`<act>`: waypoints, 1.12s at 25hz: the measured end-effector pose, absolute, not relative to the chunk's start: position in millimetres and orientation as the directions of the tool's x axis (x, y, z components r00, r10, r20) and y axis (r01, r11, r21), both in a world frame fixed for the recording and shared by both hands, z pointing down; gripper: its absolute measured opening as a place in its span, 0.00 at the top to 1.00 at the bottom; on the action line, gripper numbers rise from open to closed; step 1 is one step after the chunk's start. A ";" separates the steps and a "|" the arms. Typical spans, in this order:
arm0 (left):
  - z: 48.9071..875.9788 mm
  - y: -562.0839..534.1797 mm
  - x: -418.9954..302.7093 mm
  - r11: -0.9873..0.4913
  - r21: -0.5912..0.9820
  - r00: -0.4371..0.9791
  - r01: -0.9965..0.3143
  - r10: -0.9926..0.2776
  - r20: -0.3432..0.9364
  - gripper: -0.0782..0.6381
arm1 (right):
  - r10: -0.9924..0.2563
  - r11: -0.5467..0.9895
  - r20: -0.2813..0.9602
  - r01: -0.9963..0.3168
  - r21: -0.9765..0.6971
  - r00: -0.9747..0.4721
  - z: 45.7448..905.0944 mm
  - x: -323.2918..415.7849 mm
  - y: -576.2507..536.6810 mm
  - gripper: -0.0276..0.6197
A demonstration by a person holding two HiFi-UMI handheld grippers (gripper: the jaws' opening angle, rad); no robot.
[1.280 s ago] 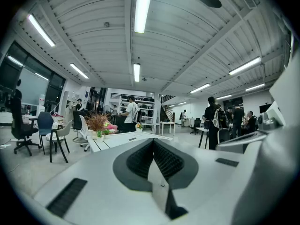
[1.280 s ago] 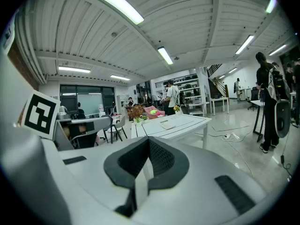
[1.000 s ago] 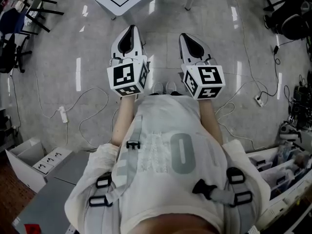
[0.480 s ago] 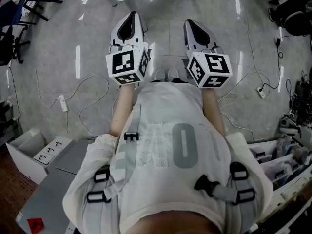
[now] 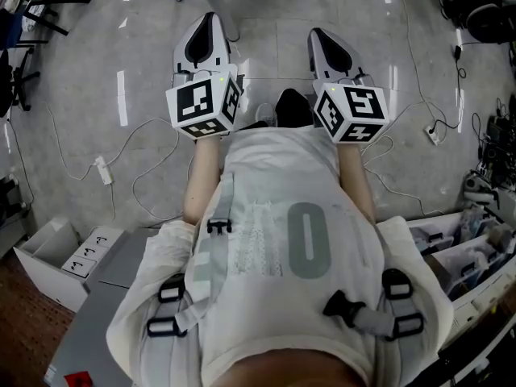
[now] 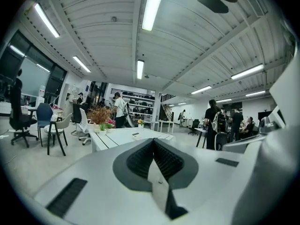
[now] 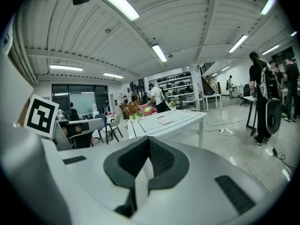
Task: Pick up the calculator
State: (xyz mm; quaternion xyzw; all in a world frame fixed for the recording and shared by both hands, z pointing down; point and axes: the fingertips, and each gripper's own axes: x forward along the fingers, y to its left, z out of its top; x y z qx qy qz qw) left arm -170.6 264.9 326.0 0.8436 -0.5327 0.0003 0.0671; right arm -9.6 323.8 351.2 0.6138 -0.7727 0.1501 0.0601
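Plainly, the left hand-held gripper [image 6: 153, 143] had its jaws pressed together on nothing, and the right hand-held gripper [image 7: 149, 142] likewise. Both were held out over the glossy grey floor [image 5: 89, 95]. Well apart ahead stood a white, black-lined table [image 7: 187, 118] bearing a small flat pale slab [image 7: 165, 121], too small to confirm as the calculator.
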 end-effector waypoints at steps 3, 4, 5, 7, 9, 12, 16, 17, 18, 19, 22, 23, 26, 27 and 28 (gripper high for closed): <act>339.0 254.9 -169.0 -0.447 0.121 0.460 -0.886 -0.881 0.114 0.86 | -0.935 0.173 0.279 -0.969 -0.175 -0.218 352.2 -4.0 317.4 0.95; 340.4 250.5 -168.5 -0.451 0.122 0.464 -0.884 -0.878 0.115 0.86 | -0.937 0.165 0.277 -0.970 -0.179 -0.211 352.3 -1.5 313.7 0.95; 340.2 244.9 -168.2 -0.451 0.122 0.463 -0.884 -0.879 0.110 0.86 | -0.940 0.160 0.274 -0.971 -0.180 -0.206 352.2 0.9 308.8 0.95; 339.0 233.8 -167.4 -0.444 0.122 0.456 -0.888 -0.884 0.099 0.86 | -0.942 0.154 0.270 -0.973 -0.173 -0.197 353.1 5.5 299.6 0.95; 339.5 224.9 -164.7 -0.440 0.123 0.452 -0.890 -0.887 0.094 0.86 | -0.943 0.150 0.270 -0.974 -0.168 -0.192 355.5 11.0 290.8 0.95; 339.2 210.5 -159.1 -0.436 0.114 0.446 -0.893 -0.891 0.089 0.86 | -0.945 0.155 0.261 -0.974 -0.168 -0.196 355.8 18.6 269.0 0.95; 336.8 181.1 -152.0 -0.422 0.092 0.429 -0.902 -0.900 0.079 0.86 | -0.943 0.193 0.244 -0.969 -0.157 -0.227 354.2 20.7 227.0 0.95; 336.4 171.0 -150.4 -0.416 0.087 0.422 -0.905 -0.903 0.076 0.86 | -0.940 0.206 0.243 -0.967 -0.150 -0.238 355.4 20.4 214.2 0.95; 336.4 159.6 -148.4 -0.407 0.084 0.413 -0.910 -0.908 0.074 0.86 | -0.937 0.219 0.245 -0.965 -0.142 -0.248 357.2 20.8 200.5 0.95; 337.2 146.8 -146.1 -0.395 0.083 0.401 -0.915 -0.913 0.076 0.86 | -0.933 0.232 0.249 -0.963 -0.133 -0.260 359.3 22.0 185.7 0.95; 341.3 101.3 -138.1 -0.357 0.084 0.364 -0.930 -0.927 0.091 0.86 | -0.922 0.268 0.257 -0.956 -0.117 -0.290 364.1 29.5 135.5 0.95; 341.8 85.2 -135.1 -0.349 0.079 0.355 -0.934 -0.930 0.095 0.86 | -0.919 0.277 0.258 -0.954 -0.118 -0.299 364.4 32.7 117.7 0.95; 337.0 31.6 -130.0 -0.317 0.062 0.322 -0.946 -0.942 0.093 0.86 | -0.909 0.309 0.254 -0.943 -0.123 -0.331 358.2 41.6 58.7 0.95; 334.4 11.4 -128.9 -0.304 0.062 0.309 -0.951 -0.947 0.093 0.86 | -0.906 0.319 0.253 -0.940 -0.121 -0.340 354.6 45.1 37.2 0.95; 331.8 -9.1 -127.0 -0.293 0.065 0.298 -0.954 -0.950 0.094 0.86 | -0.903 0.327 0.252 -0.937 -0.120 -0.347 350.8 49.5 15.7 0.95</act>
